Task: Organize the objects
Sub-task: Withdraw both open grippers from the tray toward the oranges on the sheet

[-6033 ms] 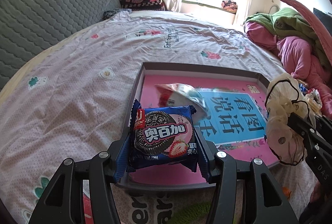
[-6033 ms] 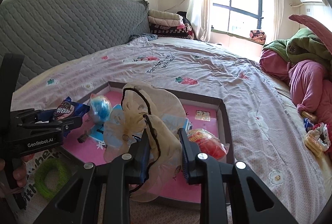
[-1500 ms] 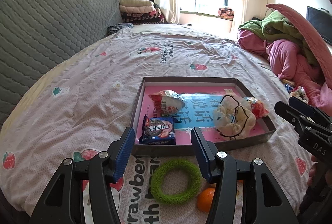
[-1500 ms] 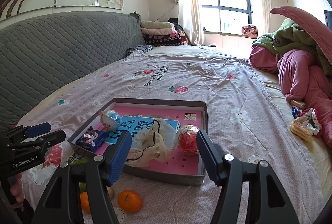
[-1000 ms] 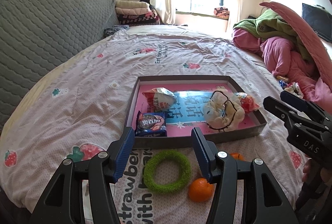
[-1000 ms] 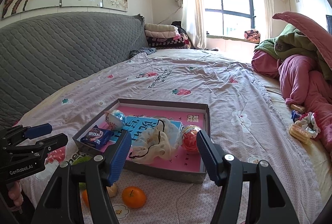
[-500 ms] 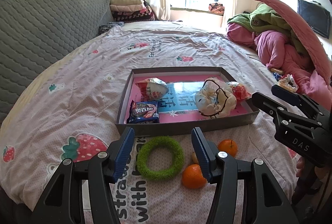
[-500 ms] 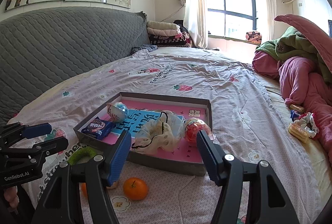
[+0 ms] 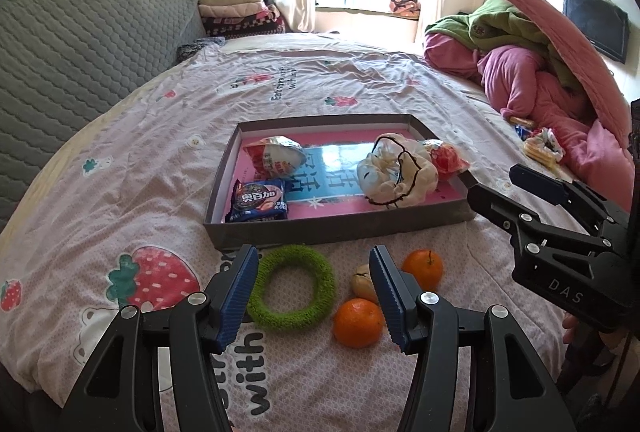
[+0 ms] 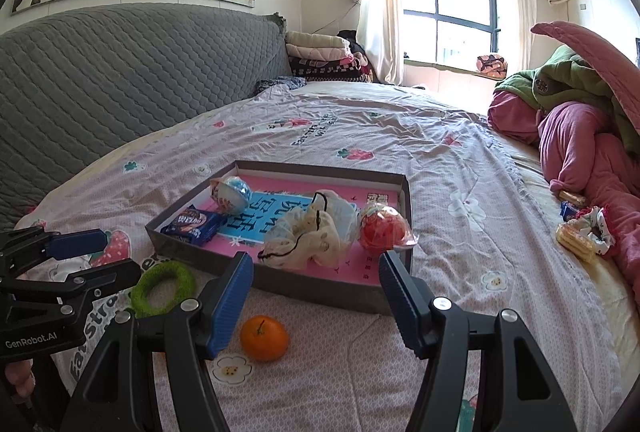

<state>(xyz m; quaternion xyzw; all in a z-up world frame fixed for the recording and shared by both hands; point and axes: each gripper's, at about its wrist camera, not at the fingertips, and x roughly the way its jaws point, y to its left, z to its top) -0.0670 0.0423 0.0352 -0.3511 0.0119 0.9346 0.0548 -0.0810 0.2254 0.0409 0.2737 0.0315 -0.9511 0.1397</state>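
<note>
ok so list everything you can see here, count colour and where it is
tray: 1, grey walls, pink floor, on the bed
cookie packet: 1, dark blue, tray's near left corner
egg-shaped snack: 1, white and red wrapper, tray's left side behind the cookie packet
cream pouch: 1, cream with black cord, right half of the tray
red snack bag: 1, red, tray's right side beside the cream pouch
green ring: 1, green, on the bedsheet before the tray
oranges: 2, orange, on the bedsheet right of the green ring
brown nut-like thing: 1, tan, between the oranges
bedsheet: 1, pale pink print
left gripper: black, blue pads, open, empty
right gripper: same, open, empty
</note>
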